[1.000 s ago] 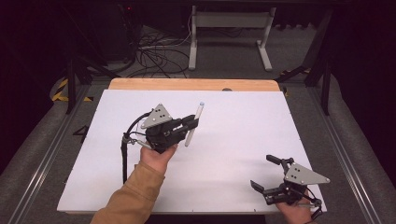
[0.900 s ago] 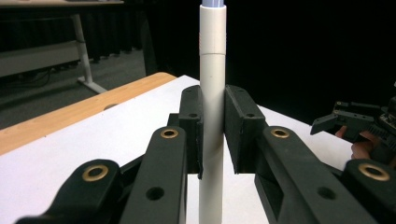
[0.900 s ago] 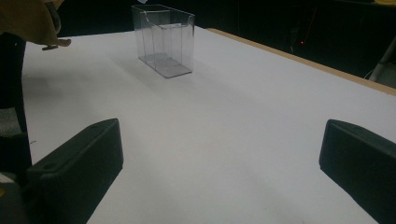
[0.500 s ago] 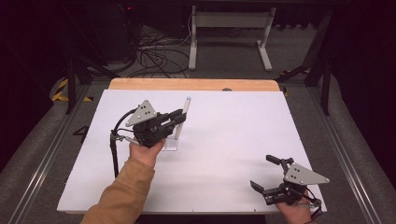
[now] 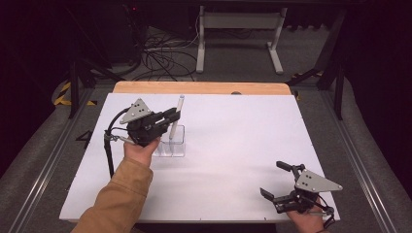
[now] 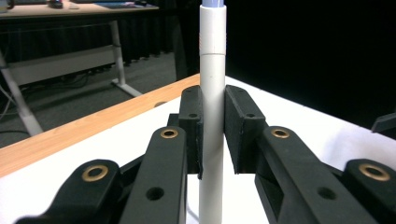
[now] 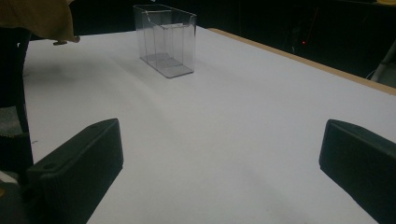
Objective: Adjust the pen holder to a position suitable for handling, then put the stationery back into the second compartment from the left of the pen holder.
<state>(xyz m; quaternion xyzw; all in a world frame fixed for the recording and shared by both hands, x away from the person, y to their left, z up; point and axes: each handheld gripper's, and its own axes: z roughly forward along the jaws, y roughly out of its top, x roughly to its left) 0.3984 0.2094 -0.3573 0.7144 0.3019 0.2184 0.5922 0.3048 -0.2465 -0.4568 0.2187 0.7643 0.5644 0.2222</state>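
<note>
Here, the left gripper [image 5: 171, 116] clamps an upright white pen [image 5: 176, 116].
The pen's lower end hangs over a clear box [image 5: 171, 143] just beneath the jaws; the right gripper [image 5: 278, 179] rests wide open, well apart.

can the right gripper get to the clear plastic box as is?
Probably yes. The right gripper sits open near the table's front right corner, and only bare white tabletop lies between it and the clear plastic box. The left gripper, holding a white pen above that box, could crowd it.
</note>
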